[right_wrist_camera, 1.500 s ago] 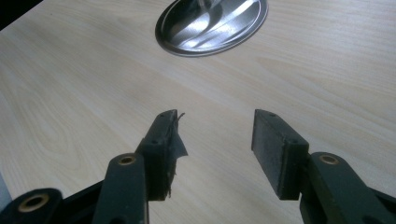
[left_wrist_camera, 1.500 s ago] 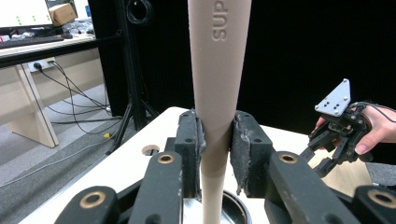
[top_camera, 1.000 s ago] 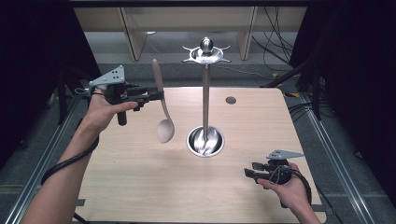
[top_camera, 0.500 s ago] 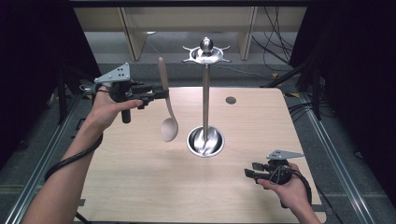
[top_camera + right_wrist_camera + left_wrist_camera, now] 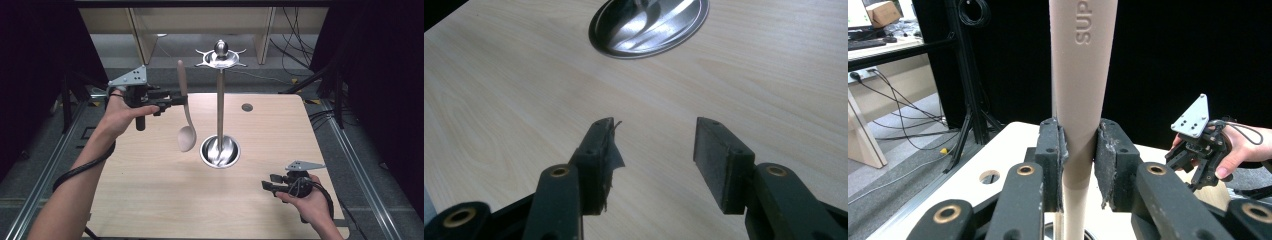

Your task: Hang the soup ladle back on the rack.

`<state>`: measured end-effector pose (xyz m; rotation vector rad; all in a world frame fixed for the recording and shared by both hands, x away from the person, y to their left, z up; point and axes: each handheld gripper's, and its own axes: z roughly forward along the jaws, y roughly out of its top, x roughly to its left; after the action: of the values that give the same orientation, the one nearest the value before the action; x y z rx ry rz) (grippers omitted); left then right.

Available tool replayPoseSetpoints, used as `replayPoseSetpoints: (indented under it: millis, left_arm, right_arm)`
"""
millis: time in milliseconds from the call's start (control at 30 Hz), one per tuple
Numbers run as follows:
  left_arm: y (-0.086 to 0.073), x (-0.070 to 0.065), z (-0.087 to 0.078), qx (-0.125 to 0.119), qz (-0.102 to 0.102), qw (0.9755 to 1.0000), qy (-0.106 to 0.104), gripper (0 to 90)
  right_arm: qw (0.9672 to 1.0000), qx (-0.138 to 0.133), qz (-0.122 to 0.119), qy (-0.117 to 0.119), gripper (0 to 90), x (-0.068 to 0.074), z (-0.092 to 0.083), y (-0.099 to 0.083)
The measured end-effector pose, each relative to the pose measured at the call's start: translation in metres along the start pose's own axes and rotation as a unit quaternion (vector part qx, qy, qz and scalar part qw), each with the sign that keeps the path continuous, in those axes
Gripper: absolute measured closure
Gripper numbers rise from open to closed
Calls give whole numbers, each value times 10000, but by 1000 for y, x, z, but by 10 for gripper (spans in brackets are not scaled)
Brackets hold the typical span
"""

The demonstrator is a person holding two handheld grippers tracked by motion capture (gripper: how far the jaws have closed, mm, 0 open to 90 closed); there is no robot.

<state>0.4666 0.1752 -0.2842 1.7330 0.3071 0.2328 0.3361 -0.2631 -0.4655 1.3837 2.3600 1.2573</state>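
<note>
Above the desk's far left part, the left gripper is clamping a beige spoon by its handle, bowl hanging down just left of the steel stand. Near the right front corner, the right gripper is resting with jaws apart, grasping nothing.

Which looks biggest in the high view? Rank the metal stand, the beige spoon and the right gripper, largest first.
1. metal stand, tallest by far.
2. beige spoon, hanging bowl-down from the left gripper.
3. right gripper, smallest, partly covered by the hand; being lower and farther from the camera may shrink it somewhat.
</note>
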Motion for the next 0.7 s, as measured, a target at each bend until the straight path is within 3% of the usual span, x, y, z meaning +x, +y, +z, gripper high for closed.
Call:
replayPoseSetpoints:
  millis: [700]
  left_arm:
    - [4, 0, 14, 44, -51, 9999, -85, 728]
  right_arm:
    - [9999, -4, -58, -83, 515, -1, -3, 1]
